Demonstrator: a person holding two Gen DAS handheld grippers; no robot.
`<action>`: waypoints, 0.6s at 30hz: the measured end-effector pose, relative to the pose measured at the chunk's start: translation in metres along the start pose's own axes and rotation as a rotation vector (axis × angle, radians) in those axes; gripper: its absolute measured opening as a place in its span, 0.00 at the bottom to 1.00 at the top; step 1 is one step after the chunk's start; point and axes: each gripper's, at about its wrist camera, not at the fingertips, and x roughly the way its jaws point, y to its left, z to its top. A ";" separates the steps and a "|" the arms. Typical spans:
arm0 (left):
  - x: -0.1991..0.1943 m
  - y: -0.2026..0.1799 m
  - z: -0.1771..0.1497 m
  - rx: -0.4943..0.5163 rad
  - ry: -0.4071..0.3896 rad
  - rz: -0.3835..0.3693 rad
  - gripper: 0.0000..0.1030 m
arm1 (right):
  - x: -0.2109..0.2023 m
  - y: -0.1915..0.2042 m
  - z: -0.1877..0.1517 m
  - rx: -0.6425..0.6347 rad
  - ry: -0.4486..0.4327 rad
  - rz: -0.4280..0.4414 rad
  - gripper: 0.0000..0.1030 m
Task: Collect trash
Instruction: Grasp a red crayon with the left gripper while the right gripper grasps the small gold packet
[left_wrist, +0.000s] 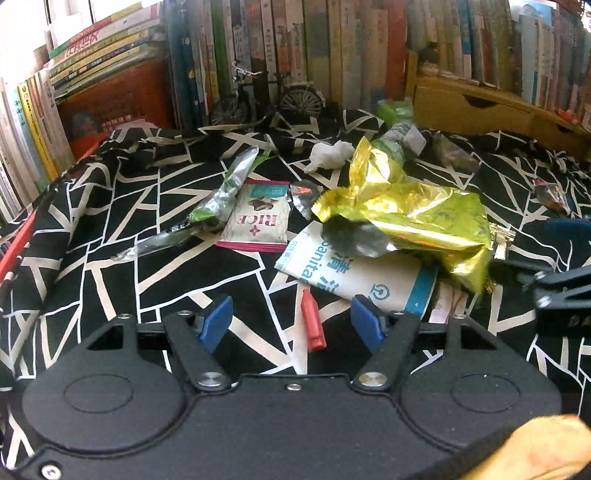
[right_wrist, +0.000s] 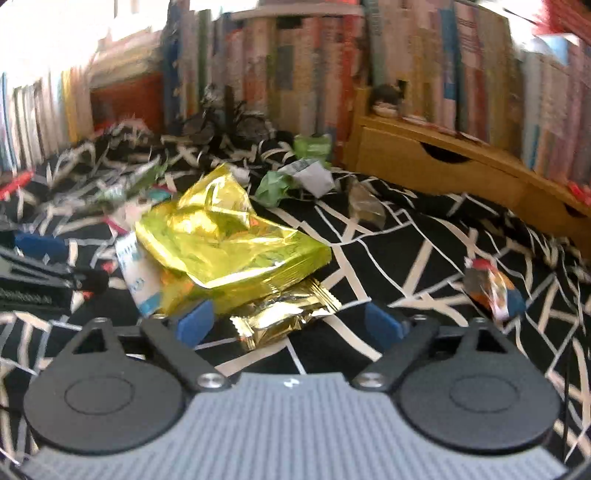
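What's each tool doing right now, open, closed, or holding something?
Left tool: open, holding nothing; a red cap lies between its fingers.
Right tool: open, holding nothing; a gold wrapper lies between its fingers.

Crumpled gold wrapper (left_wrist: 406, 210) (atop litter)

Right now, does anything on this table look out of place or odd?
Yes. Trash is scattered over the black patterned cloth in front of the books: a crumpled yellow foil bag lies on a white packet, with a torn silver wrapper, a tissue and a red cap loose nearby.
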 end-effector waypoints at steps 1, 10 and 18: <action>0.001 -0.001 0.000 0.007 0.006 0.011 0.67 | 0.006 0.001 0.000 -0.024 0.011 0.003 0.99; 0.009 0.003 -0.011 -0.033 0.035 0.028 0.65 | 0.045 -0.022 -0.006 -0.139 0.042 0.200 0.89; 0.011 0.013 -0.014 -0.125 0.023 0.020 0.61 | 0.033 -0.023 -0.011 -0.118 0.004 0.181 0.66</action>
